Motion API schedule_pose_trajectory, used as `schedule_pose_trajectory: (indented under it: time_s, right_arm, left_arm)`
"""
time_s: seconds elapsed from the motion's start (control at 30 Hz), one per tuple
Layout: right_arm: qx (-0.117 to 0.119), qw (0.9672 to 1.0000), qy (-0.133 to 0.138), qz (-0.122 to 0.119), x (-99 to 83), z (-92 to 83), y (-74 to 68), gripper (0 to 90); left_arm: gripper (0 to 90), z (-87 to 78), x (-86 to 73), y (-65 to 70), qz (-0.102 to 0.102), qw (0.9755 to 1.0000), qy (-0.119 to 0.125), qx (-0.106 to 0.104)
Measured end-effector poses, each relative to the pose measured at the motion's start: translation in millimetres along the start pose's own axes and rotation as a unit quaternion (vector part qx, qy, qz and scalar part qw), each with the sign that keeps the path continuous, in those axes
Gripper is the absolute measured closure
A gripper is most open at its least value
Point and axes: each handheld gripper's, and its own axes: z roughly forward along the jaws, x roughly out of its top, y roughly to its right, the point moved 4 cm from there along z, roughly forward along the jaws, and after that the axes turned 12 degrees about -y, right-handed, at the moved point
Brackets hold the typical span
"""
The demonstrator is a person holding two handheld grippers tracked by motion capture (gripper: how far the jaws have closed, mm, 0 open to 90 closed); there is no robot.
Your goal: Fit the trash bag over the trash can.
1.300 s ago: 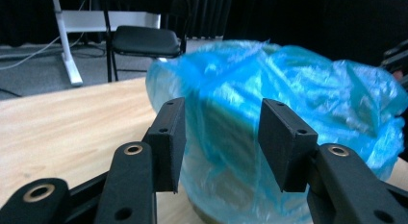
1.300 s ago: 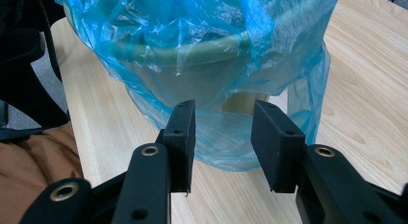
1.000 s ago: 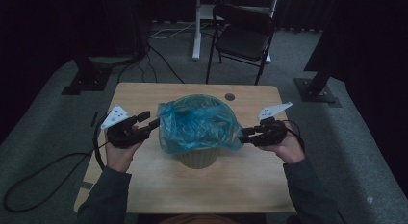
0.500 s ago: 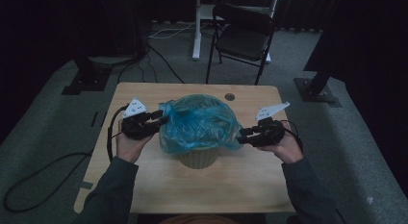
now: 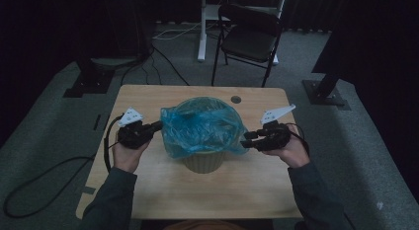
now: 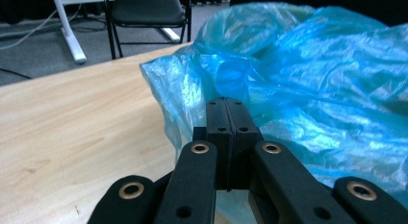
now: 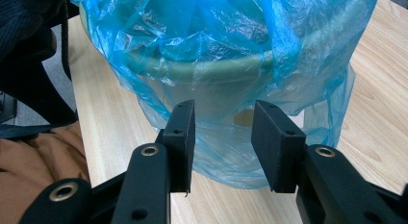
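Fitting the blue plastic bag (image 5: 203, 129) over the pale green bin (image 5: 202, 161) looks partly done, judging by how the film lies. The bin stands at the centre of the high view, on the middle of the wooden table (image 5: 163, 190), and the bag is already pushed down inside it, with its loose edge spilling outward over the rim on both sides. In the right gripper view the film drapes well down the bin's outer wall, close to the tabletop, so that side seems mostly folded over. Toward the left of the high view the film is more bunched and stands out from the rim as a crumpled flap, which suggests that side needs more work. The left gripper (image 5: 150, 128) sits at the left edge of the bag, and its jaws have just been closing; in the left gripper view they now meet flat against each other, with the bag's edge right at their tips, and a thin fold of film appears pinched between them, though the film is too crumpled there to be sure. The right gripper (image 5: 247, 140) is at the right of the high view, just beside the bag, its jaws standing apart with the hanging film in front of the gap and nothing pressed between the pads. What remains, as I judge it, is pulling the left flap down and out over the rim, evening the overhang all round, and smoothing the slack.
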Motion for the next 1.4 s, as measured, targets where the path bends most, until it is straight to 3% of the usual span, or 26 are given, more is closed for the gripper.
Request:
schedule_pose_trajectory:
  time_s: [0.37, 0.6, 0.7, 0.73, 0.77, 0.87, 1.13, 1.23, 1.27, 1.3, 1.4]
  right_arm:
    - [0.019, 0.9998, 0.004, -0.009, 3.6, 6.2, -7.6, 59.2]
    - [0.022, 0.9997, -0.002, -0.006, 7.6, 16.4, -9.2, 60.2]
    - [0.012, 0.9999, -0.005, -0.005, 10.9, 22.0, -9.7, 66.4]
    - [0.011, 0.9999, -0.007, -0.004, 11.8, 24.5, -9.8, 74.0]
    - [0.011, 0.9999, -0.007, -0.004, 11.8, 24.5, -9.8, 74.0]
    - [0.007, 1.0000, -0.006, -0.001, 11.3, 26.4, -8.4, 90.0]
    - [0.010, 0.9994, -0.034, 0.001, -2.3, 33.3, -6.1, 90.0]
    - [0.009, 0.9995, -0.030, 0.005, -4.5, 33.4, -4.9, 90.0]
    - [0.008, 0.9997, -0.023, 0.007, -4.9, 32.0, -4.2, 87.9]
    - [0.027, 0.9996, 0.003, 0.013, -3.0, 26.5, -4.2, 66.4]
    - [0.030, 0.9994, 0.011, 0.013, 0.8, 24.3, -7.9, 49.4]
  left_arm:
    - [89.9, 10.7, -28.2, 3.7, -0.014, 0.9993, -0.026, -0.020]
    - [89.9, 15.7, -33.9, 7.8, -0.017, 0.9989, -0.031, -0.030]
    - [89.9, 19.2, -34.4, 10.9, -0.014, 0.9988, -0.032, -0.033]
    - [89.9, 20.4, -34.7, 11.9, -0.014, 0.9988, -0.033, -0.035]
    - [89.9, 21.6, -35.0, 12.9, -0.013, 0.9987, -0.034, -0.036]
    - [89.9, 25.3, -37.2, 15.7, -0.010, 0.9985, -0.039, -0.038]
    - [89.9, 30.4, -48.0, 15.8, -0.013, 0.9979, -0.052, -0.038]
    - [90.0, 30.5, -49.9, 15.5, -0.013, 0.9978, -0.053, -0.036]
    - [90.0, 29.5, -51.0, 15.1, -0.015, 0.9979, -0.052, -0.035]
    - [90.0, 28.8, -50.9, 14.8, -0.017, 0.9980, -0.051, -0.035]
    - [89.9, 26.7, -49.7, 15.4, -0.018, 0.9981, -0.044, -0.040]
